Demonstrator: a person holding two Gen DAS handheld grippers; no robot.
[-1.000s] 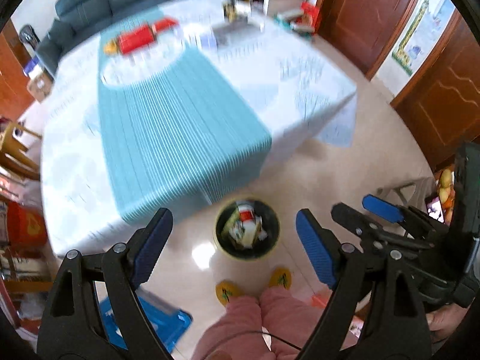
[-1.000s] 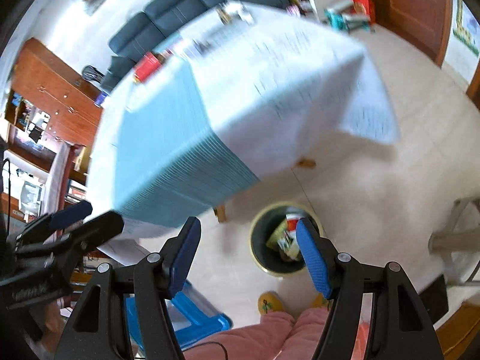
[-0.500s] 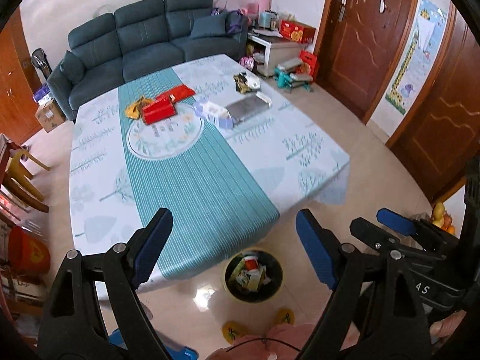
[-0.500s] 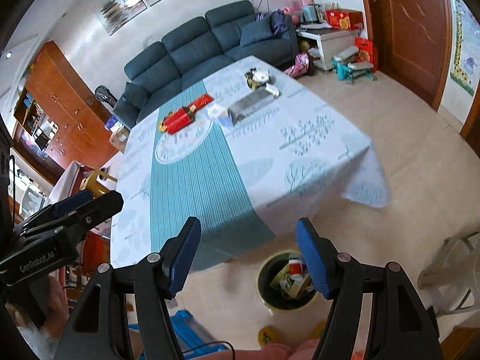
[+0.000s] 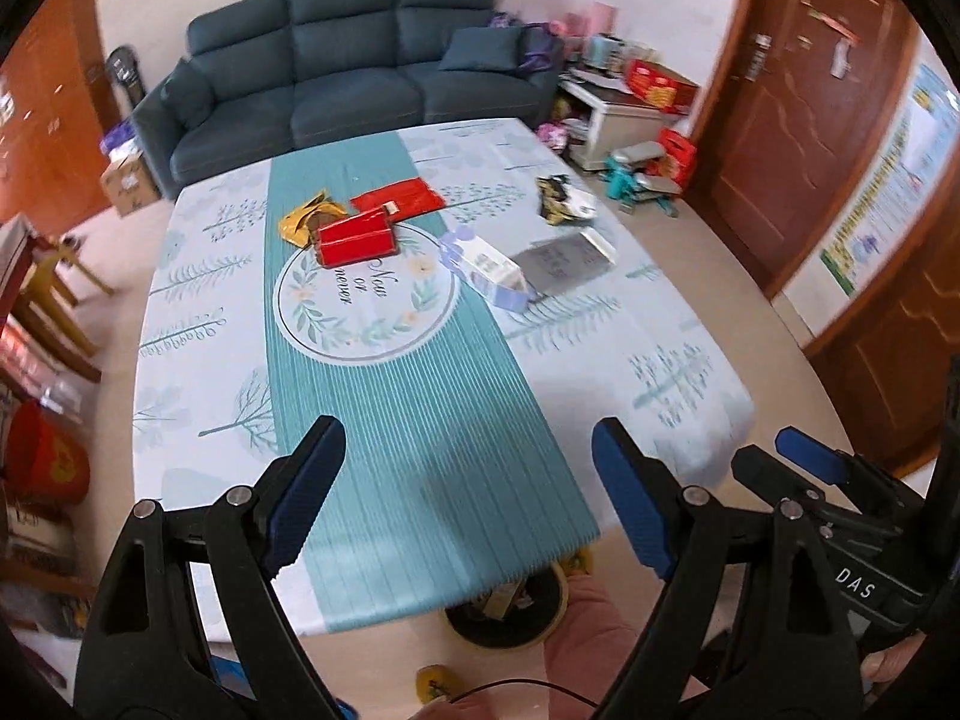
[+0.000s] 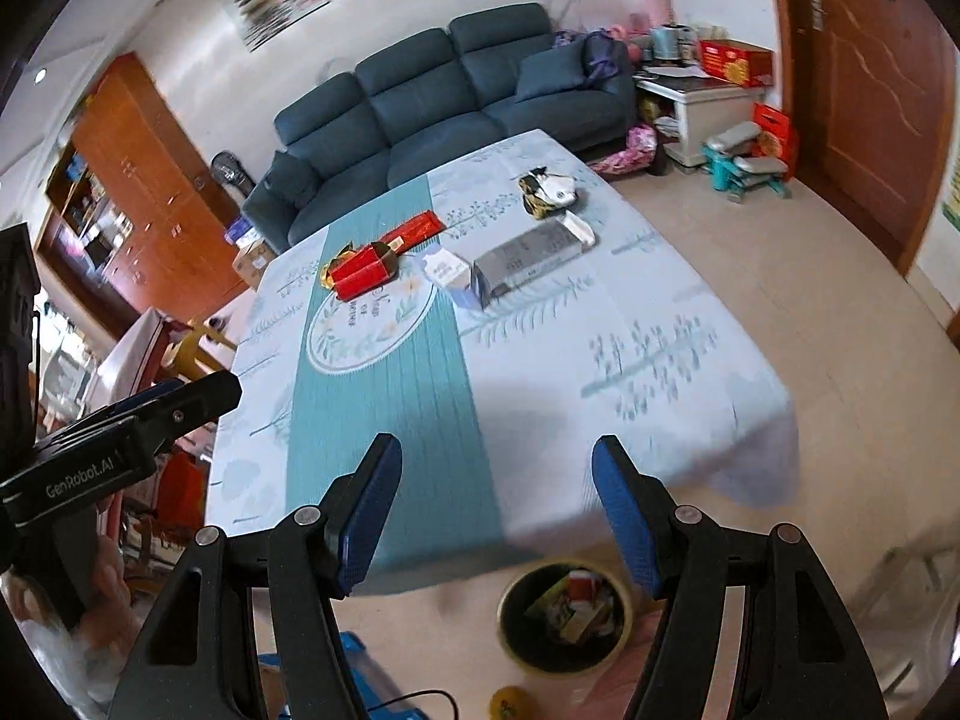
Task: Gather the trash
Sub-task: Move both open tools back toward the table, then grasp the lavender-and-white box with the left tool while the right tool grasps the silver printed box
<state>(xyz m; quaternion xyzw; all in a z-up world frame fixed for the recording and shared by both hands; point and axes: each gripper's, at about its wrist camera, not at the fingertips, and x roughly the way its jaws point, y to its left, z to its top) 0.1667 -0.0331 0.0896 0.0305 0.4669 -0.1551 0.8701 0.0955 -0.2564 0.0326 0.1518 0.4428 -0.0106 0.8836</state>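
Note:
On the cloth-covered table lies trash at the far end: a red box, a flat red packet, a gold wrapper, a white carton, a grey box and a crumpled wrapper. A dark bin holding trash stands on the floor at the table's near edge. My left gripper and right gripper hang open and empty above the near end.
A dark blue sofa stands behind the table. Wooden doors are to the right, wooden cabinets and chairs to the left. A white side table with clutter and small stools sit at the far right. A blue item lies on the floor.
Both grippers have risen and tilted up from over the bin, so the table top and its trash now fill the views and the bin sits low. Jaws stayed open.

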